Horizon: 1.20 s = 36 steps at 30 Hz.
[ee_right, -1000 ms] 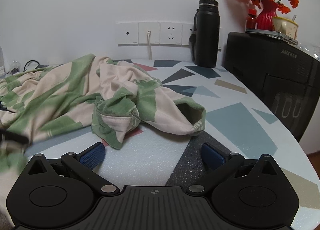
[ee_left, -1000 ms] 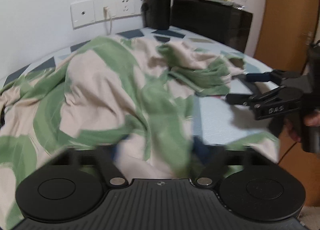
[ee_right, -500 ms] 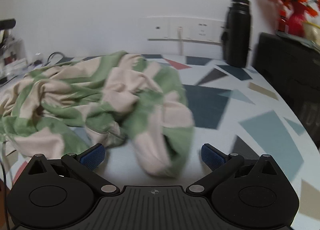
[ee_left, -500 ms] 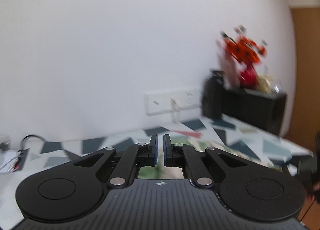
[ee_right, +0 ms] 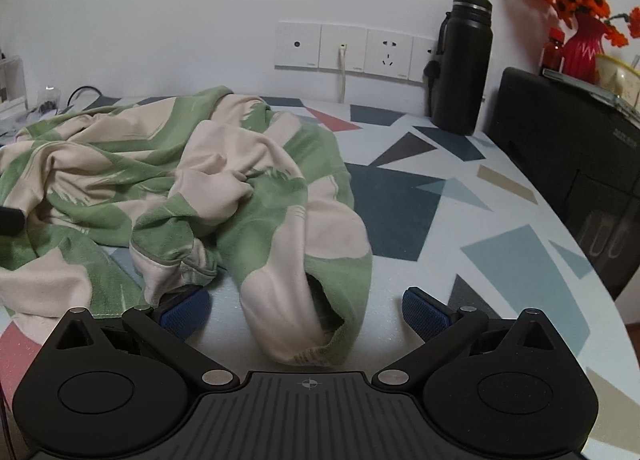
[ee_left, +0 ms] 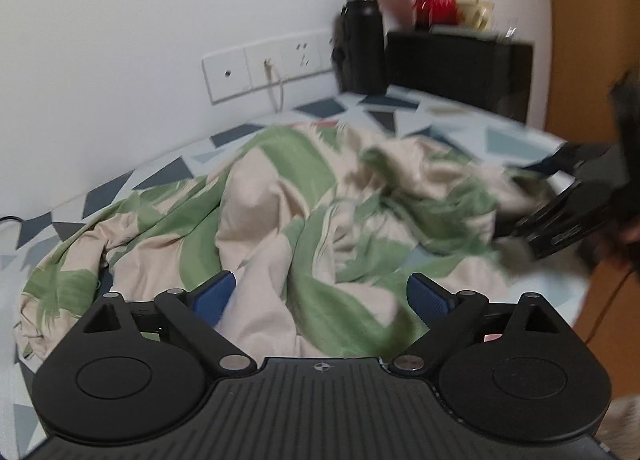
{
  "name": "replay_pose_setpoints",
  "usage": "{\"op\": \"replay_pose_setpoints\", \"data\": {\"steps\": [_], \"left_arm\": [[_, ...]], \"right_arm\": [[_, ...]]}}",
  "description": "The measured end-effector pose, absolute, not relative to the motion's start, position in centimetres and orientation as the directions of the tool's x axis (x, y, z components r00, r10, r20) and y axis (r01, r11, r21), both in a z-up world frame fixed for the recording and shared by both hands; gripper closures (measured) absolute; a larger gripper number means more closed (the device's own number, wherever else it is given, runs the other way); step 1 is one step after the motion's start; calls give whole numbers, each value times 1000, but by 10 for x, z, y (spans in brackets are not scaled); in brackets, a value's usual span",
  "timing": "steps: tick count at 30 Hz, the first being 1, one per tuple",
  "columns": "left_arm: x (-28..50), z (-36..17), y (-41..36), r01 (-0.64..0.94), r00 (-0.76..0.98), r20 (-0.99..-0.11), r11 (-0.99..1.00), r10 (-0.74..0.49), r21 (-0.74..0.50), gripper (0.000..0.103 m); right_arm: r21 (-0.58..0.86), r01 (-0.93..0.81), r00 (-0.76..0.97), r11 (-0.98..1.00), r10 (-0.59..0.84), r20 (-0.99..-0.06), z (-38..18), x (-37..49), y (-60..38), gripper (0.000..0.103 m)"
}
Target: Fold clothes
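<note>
Garment (ee_left: 288, 220), a green-and-cream patterned piece that looks like a long-sleeved top, lies crumpled in a heap on the table (ee_right: 500, 260) with its geometric-print cover, nothing about it folded yet. A second ago cloth hung across the left gripper (ee_left: 320, 296); half a second ago that gripper was pinched together and pointed up at the wall. Now its blue pads stand wide apart above the heap with nothing between them, so the cloth has been let go and dropped back down. The right gripper (ee_right: 306, 310) is spread wide as before, but it has come closer: a sleeve cuff (ee_right: 316, 340) now lies between its pads, unpinched. The heap has also shifted toward the table's near edge. My reading is that the toss rearranged the garment without flattening it, and the cuff is the likely next hold for spreading it out.
</note>
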<state>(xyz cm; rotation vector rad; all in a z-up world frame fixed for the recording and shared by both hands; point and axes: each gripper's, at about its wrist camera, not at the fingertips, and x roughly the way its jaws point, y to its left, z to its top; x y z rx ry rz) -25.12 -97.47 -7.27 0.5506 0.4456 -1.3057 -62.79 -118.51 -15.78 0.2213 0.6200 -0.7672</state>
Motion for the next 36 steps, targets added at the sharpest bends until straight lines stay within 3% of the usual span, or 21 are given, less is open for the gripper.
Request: {"op": "replay_pose_setpoints", "data": {"steps": [9, 15, 26, 28, 30, 32, 36], "left_arm": [[-225, -97, -990, 968, 232, -673, 235, -703, 89, 1], [-218, -103, -994, 969, 203, -679, 246, -705, 34, 0], [-226, -106, -997, 968, 214, -659, 246, -721, 44, 0], [-228, -105, -999, 974, 200, -645, 222, -737, 48, 12], [-231, -97, -1000, 981, 172, -638, 189, -750, 42, 71], [-230, -76, -997, 978, 191, -593, 202, -782, 49, 78], [-222, -19, -974, 971, 221, -428, 237, -876, 17, 81]], "right_arm": [[5, 701, 588, 713, -574, -569, -164, -632, -1189, 1], [6, 696, 603, 718, -580, -548, -167, -635, -1188, 1], [7, 693, 615, 721, -586, -528, -170, -637, -1185, 1], [8, 690, 618, 724, -583, -527, -170, -638, -1185, 1], [9, 687, 621, 727, -580, -527, -170, -639, -1184, 1], [10, 685, 622, 728, -578, -528, -169, -639, -1184, 1], [10, 684, 618, 729, -573, -539, -168, -638, -1184, 1]]}}
